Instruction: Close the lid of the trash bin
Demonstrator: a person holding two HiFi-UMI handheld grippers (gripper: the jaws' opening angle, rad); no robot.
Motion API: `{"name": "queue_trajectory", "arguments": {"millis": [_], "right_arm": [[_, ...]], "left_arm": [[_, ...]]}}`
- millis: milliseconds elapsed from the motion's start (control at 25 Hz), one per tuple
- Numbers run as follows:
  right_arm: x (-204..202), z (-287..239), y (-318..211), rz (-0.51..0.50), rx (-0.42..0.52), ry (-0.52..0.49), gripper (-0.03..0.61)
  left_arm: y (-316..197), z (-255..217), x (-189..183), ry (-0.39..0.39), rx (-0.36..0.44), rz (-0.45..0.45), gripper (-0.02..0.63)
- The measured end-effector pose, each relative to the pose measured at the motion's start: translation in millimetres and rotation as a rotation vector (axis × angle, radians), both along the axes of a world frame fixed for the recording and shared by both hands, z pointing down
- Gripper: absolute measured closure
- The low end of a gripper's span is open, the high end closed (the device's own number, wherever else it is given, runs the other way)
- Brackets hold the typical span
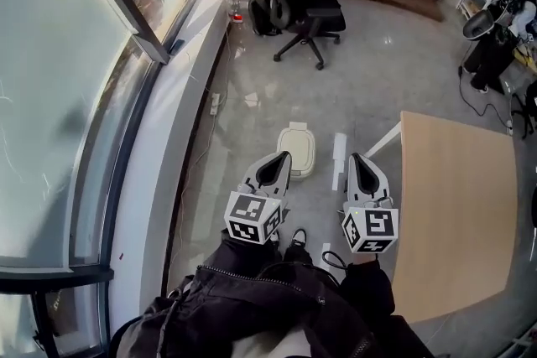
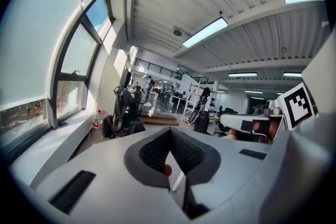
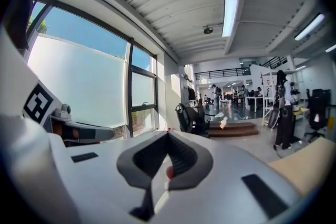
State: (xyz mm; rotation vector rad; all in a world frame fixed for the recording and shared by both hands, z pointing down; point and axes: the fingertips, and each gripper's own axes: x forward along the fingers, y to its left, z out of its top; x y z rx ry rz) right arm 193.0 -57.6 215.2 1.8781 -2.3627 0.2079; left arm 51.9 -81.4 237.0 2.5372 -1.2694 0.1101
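Two tongs held up in the air, and a little bin with its lid shut.

Nearest is the person's dark jacket [image 1: 277, 306]. Just past it, the left gripper [image 1: 277, 166] and the right gripper [image 1: 359, 166] are side by side in the air. Each has its jaws pressed together with nothing between them. Down on the grey floor, just beyond the tip of the left gripper, stands the white trash bin [image 1: 296, 148] with its lid lying flat. A wooden table [image 1: 457, 205] is off to the right. A big window [image 1: 67, 96] runs along the left. Far back are a black office chair [image 1: 306, 4] and a small bottle [image 1: 237, 2] by the wall.
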Motion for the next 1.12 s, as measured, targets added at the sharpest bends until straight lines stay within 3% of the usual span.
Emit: {"name": "queue_trajectory", "arguments": {"millis": [360,760,1120], "right_arm": [[-23.2,-65.6,33.4,-0.066,0.134,0.020,0.572],[-46.7,-99.7,54.6,-0.120,0.203,0.029,0.572],[-45.8,-107.1,50.5,-0.108,0.210,0.026,0.572]], "left_arm": [[36.4,-67.9,1.7,0.013,0.143,0.004,0.618],[57.3,-92.8,-1.9,0.019,0.201,0.009,0.618],[49.8,-97.9,-1.5,0.028,0.210,0.012,0.618]]}}
